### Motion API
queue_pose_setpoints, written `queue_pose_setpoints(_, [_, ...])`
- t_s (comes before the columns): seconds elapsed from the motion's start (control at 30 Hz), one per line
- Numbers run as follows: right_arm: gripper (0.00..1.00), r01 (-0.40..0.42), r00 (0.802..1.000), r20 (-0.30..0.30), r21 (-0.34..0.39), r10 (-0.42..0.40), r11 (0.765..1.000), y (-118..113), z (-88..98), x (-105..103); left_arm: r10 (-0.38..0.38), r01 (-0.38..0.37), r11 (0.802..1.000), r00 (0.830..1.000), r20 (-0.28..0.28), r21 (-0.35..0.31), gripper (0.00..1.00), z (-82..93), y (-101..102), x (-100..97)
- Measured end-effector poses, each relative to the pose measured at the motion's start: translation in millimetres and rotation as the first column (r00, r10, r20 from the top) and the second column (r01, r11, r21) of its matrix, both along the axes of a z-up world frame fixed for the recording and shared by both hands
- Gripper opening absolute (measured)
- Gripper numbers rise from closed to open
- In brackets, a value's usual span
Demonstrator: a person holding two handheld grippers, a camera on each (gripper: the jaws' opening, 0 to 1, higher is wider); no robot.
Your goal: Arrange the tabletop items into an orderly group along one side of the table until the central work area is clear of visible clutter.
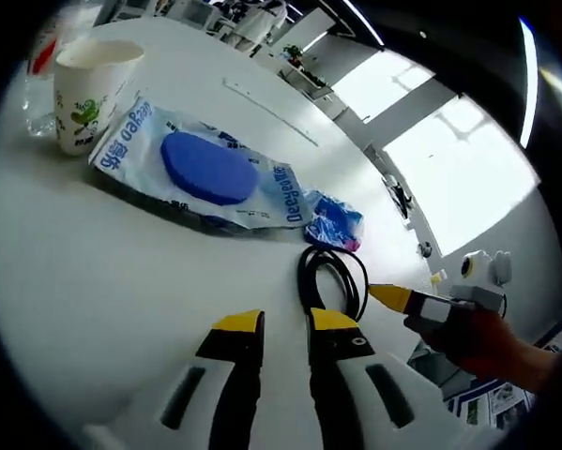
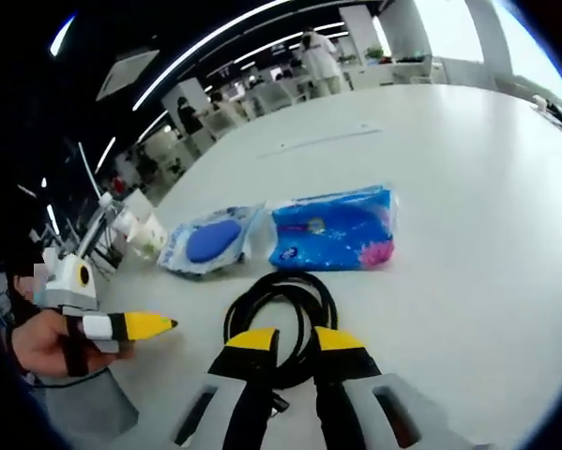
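On the white table (image 1: 83, 291) lie a clear packet holding a blue disc (image 1: 205, 169), a small blue tissue pack (image 1: 335, 223) and a coiled black cable (image 1: 335, 272). A paper cup (image 1: 88, 89) stands at the far left. My left gripper (image 1: 285, 323) is shut just short of the cable, with nothing in it. The right gripper (image 1: 379, 294) comes in from the right, its tip beside the coil. In the right gripper view, my right gripper (image 2: 295, 339) is shut over the cable's (image 2: 281, 300) near end. Beyond lie the tissue pack (image 2: 335, 228) and the packet (image 2: 210, 242).
A clear plastic bottle (image 1: 37, 94) stands behind the cup. A thin white strip (image 1: 266, 108) lies further along the table. The left gripper (image 2: 159, 325) hovers at the left of the right gripper view, held by a hand (image 2: 41, 342). People stand at desks (image 2: 318, 52) far behind.
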State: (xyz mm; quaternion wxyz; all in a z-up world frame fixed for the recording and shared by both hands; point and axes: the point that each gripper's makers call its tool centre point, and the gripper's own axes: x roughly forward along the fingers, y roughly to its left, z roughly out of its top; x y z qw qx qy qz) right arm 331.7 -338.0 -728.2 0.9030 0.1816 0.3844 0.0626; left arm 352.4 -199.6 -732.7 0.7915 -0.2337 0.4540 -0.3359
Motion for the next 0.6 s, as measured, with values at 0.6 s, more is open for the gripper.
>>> queue_pose_setpoints(0.6, [0.15, 0.060, 0.998, -0.023, 0.011, -0.060, 0.998, -20.5, -8.6, -13.0, -0.063, 0.063, 0.997, 0.998, 0.014, 0.034, 0.17, -4.2, -43.6, 1.7])
